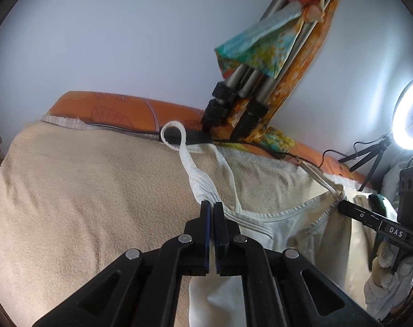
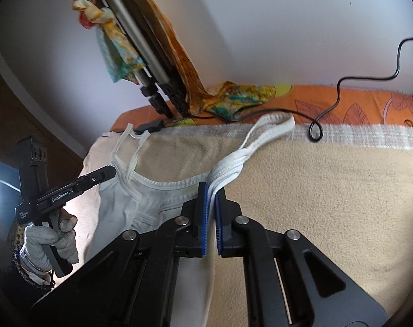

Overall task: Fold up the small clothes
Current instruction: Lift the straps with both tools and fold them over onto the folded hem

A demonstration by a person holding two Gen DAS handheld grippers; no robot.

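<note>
A small white strappy top [image 1: 274, 231] lies on a beige blanket [image 1: 83, 190]. My left gripper [image 1: 211, 204] is shut on the base of one shoulder strap, and the strap's loop [image 1: 184, 158] trails away toward the wall. In the right wrist view my right gripper [image 2: 211, 188] is shut on the bunched base of the other strap, whose loop [image 2: 269, 128] lies ahead. The top's neckline [image 2: 162, 184] stretches between the two grippers. Each gripper shows in the other's view: the right one [image 1: 342, 205] at the far shoulder, and the left one [image 2: 111, 170] held by a gloved hand [image 2: 51, 239].
Folded tripod legs [image 1: 241, 100] draped in a colourful cloth [image 2: 116, 54] lean against the wall behind the blanket. A lit ring light [image 1: 410, 114] stands at the right on a small stand. A black cable [image 2: 329, 109] loops over the orange sheet [image 2: 356, 103].
</note>
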